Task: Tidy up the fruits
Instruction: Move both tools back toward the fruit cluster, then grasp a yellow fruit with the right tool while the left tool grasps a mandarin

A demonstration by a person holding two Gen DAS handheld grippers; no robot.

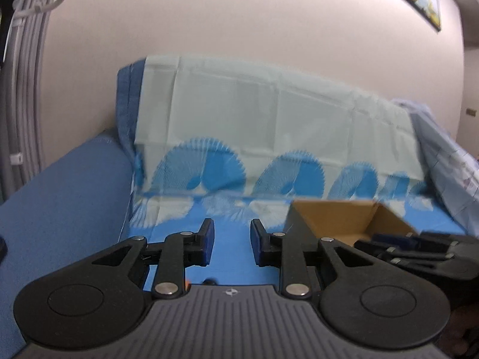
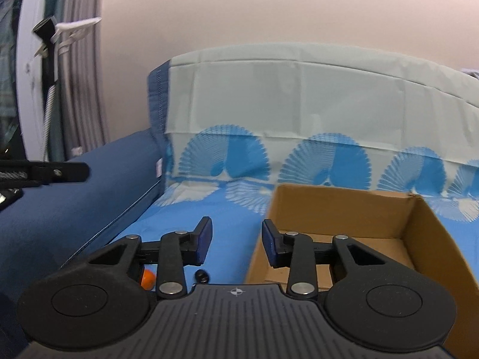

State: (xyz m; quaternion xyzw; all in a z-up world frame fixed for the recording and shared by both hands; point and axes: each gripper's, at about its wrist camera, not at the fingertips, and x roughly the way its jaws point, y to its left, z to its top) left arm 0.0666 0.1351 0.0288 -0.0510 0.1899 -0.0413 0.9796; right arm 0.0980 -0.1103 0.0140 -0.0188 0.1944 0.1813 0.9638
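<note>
Right gripper (image 2: pixel 236 240) hangs empty beside open cardboard box (image 2: pixel 344 209), nothing visible inside

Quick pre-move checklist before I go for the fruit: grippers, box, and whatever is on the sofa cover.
1. Left gripper empty, pads apart: ok.
2. Right gripper empty, pads apart: ok.
3. Cardboard box open on top: ok.
4. Box contents: cannot tell, only part of the floor shows.
5. Orange fruit located, on the patterned cover below the right gripper: ok, though partly hidden.
6. Small dark object beside it identified: cannot tell.
</note>
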